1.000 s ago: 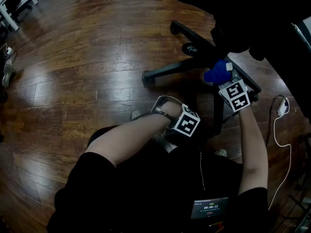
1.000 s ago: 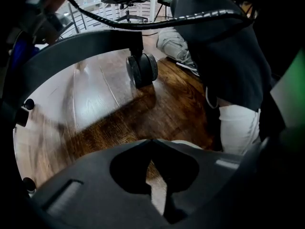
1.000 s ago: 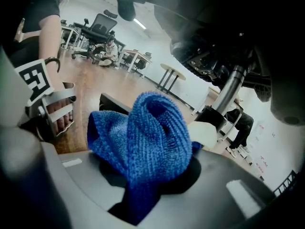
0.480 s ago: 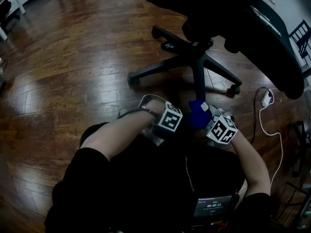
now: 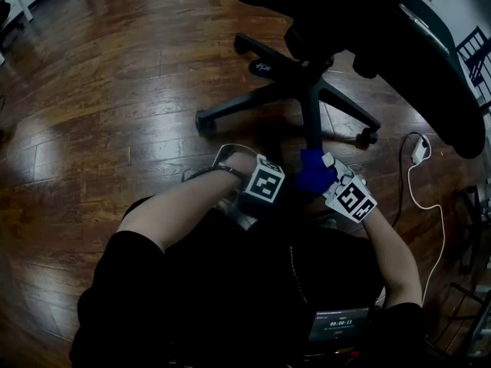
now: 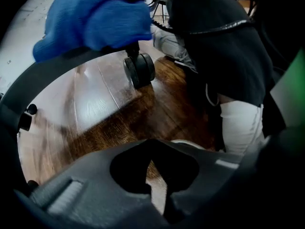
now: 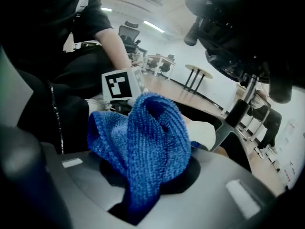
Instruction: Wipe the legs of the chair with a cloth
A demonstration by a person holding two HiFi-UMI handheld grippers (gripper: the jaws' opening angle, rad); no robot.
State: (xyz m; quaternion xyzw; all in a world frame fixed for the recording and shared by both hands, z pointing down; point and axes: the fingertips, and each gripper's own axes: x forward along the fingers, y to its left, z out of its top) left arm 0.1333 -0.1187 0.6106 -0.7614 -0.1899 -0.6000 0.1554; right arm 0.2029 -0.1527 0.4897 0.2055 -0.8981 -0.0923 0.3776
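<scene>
The black office chair's star base (image 5: 295, 75) stands on the wood floor ahead of me, one leg (image 5: 311, 125) pointing toward me. My right gripper (image 5: 324, 176) is shut on a bunched blue cloth (image 5: 312, 173) at that leg's near end; in the right gripper view the cloth (image 7: 143, 142) fills the jaws of the gripper (image 7: 143, 194). Beside it, my left gripper (image 5: 265, 184) points steeply down. Its jaws (image 6: 157, 175) are shut with nothing between them. The left gripper view shows the cloth (image 6: 95, 15) draped on the dark leg (image 6: 43, 75) above a caster (image 6: 139, 69).
The chair's black seat (image 5: 430, 67) overhangs the right side. On the floor at right lies a white cable with a plug (image 5: 419, 150). My dark-clothed lap holds a small screen (image 5: 337, 324). Bare wood floor (image 5: 100, 90) spreads to the left.
My right gripper has carried the blue cloth from the chair's right-hand leg back toward me, to the near leg's end beside the left gripper. The left gripper has stayed put.
</scene>
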